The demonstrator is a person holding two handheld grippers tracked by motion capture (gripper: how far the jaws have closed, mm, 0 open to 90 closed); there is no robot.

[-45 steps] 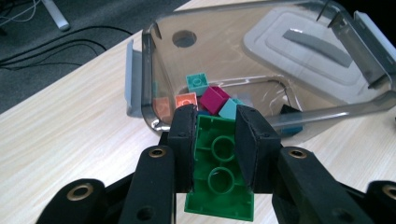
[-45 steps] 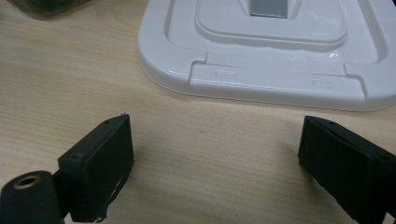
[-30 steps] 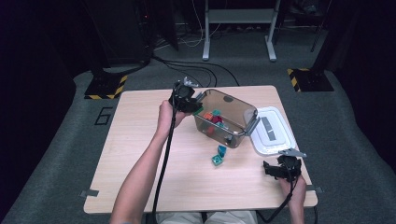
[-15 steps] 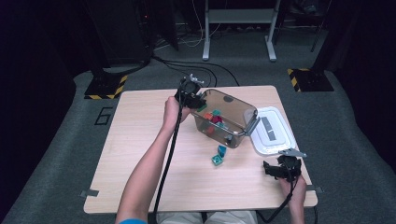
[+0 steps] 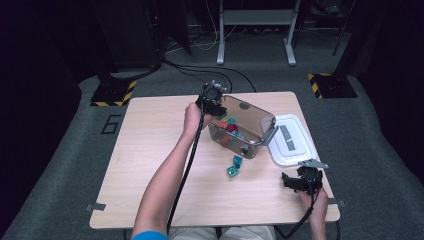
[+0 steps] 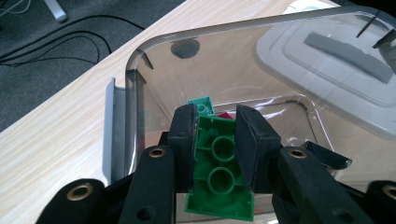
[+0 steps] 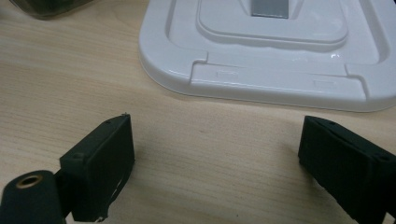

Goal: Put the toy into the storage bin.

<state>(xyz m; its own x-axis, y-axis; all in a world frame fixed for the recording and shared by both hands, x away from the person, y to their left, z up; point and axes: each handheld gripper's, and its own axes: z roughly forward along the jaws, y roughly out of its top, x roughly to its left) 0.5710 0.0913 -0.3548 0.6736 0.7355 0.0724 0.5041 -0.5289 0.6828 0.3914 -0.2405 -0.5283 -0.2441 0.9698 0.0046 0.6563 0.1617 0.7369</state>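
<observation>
While the left hand-held gripper (image 6: pixel 215 140) hangs over the near rim of the clear plastic bin (image 6: pixel 140 93), its jaws are clenched on a green building brick (image 6: pixel 218 179), whose hollow underside with two round tubes faces the camera in the left gripper view. The brick's lower edge is cut off by the gripper's own body, and its studded face is hidden. Just beyond the jaws, down inside the bin, a second green brick (image 6: pixel 201 103) and a scrap of something dark red peek out; the rest of the bin's contents are hidden behind the jaws there. In the high view the same gripper (image 5: pixel 212 100) sits at the bin's (image 5: pixel 250 120) left end, and the bricks inside read only as small blurred spots of colour through the tinted wall. Two teal bricks (image 5: pixel 235 166) lie on the tabletop (image 5: pixel 150 150) between the two grippers. The right hand-held gripper (image 7: pixel 215 154) rests low over the tabletop, released, its jaws wide apart with nothing between them; just ahead of it lies the white lid (image 7: pixel 271 60), cut off at the top of the right gripper view.
</observation>
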